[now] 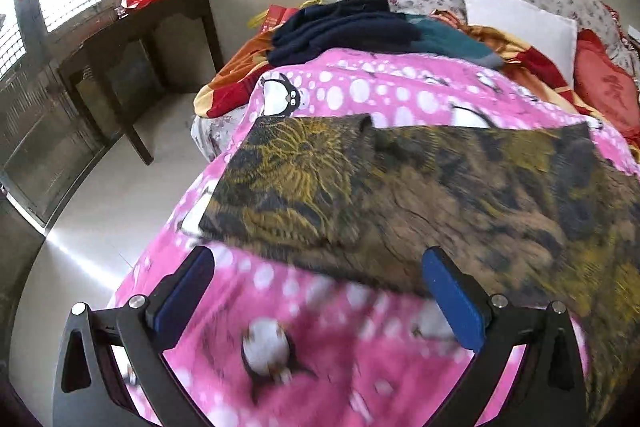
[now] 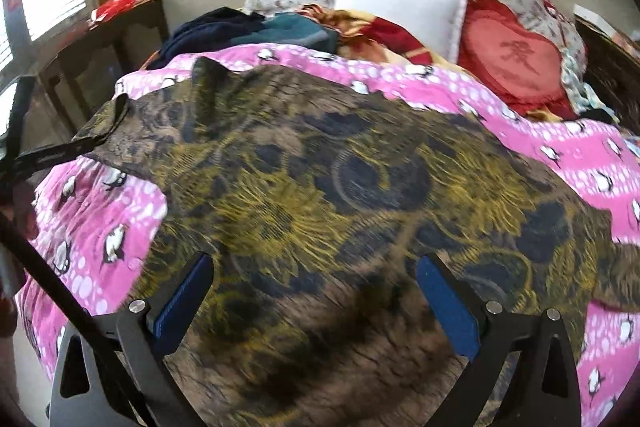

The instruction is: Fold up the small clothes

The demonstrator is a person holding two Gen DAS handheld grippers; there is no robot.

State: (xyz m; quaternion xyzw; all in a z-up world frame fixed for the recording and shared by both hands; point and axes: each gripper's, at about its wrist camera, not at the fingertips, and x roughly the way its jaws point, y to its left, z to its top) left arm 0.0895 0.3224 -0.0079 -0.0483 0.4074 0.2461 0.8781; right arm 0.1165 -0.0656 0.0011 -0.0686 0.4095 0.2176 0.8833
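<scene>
Left wrist view: the left gripper (image 1: 318, 291) is hovering, fingers apart and empty, over the pink penguin blanket (image 1: 360, 95); the brown-and-yellow patterned cloth (image 1: 420, 179) is lying flat just ahead; a dark wooden table (image 1: 132, 27) is standing by the window.

Right wrist view: the right gripper (image 2: 316, 299) is hanging over the cloth (image 2: 320, 187), fingers spread, gripping nothing; a white pillow (image 2: 404, 7) is resting beyond.

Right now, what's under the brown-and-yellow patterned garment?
The patterned garment lies spread on the pink penguin blanket, which shows on all sides of it. Anything hidden beneath the garment cannot be seen.
</scene>
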